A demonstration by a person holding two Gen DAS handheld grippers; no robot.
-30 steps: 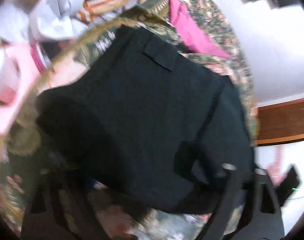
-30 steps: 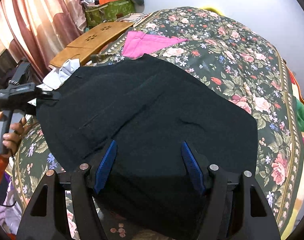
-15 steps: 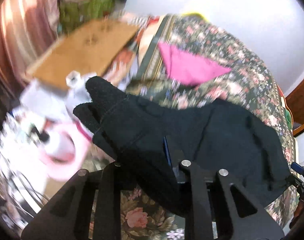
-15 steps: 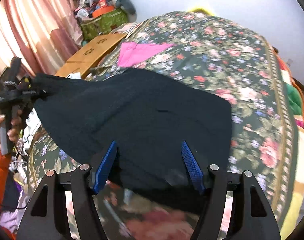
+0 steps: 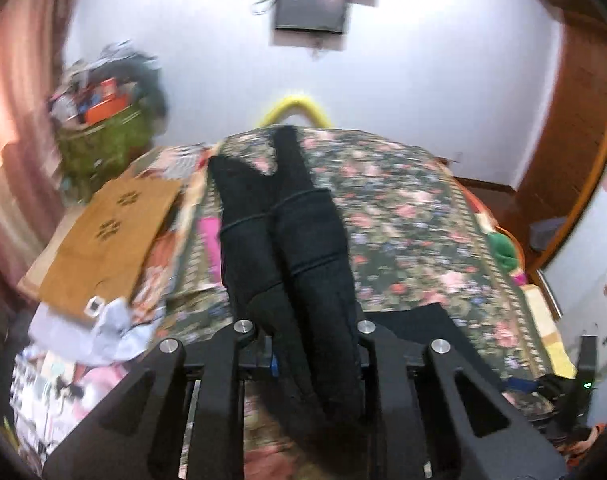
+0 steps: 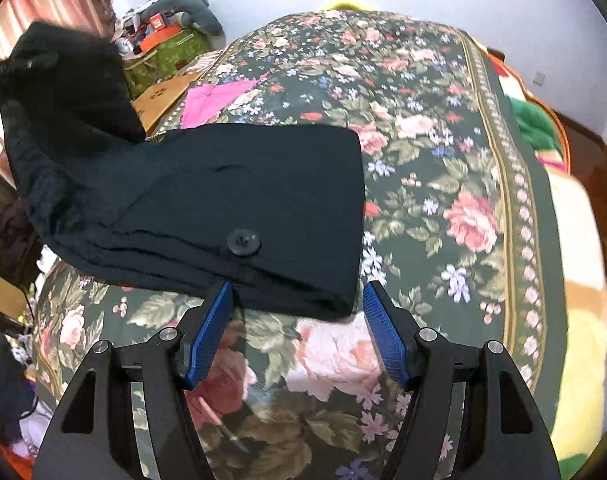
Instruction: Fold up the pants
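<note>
Two claws on one pair of black pants (image 6: 207,196): the left gripper (image 5: 303,344) is clamped on a bunched fold rising ahead of its fingers, while the right gripper (image 6: 297,328) stands wide open, gripping nothing, the folded edge lying just ahead on the floral bedspread (image 6: 443,168).

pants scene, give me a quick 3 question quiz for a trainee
1. True or false: the right gripper is clamped on the black pants.
2. Which gripper holds the raised end of the pants? A) left B) right C) neither
3. Fill in: the pink cloth lies on the floral ____, beyond the pants.

Key
1. False: its blue fingers stand apart at the folded edge, gripping nothing.
2. A: the left gripper has fabric bunched between its fingers.
3. Bedspread.
</note>
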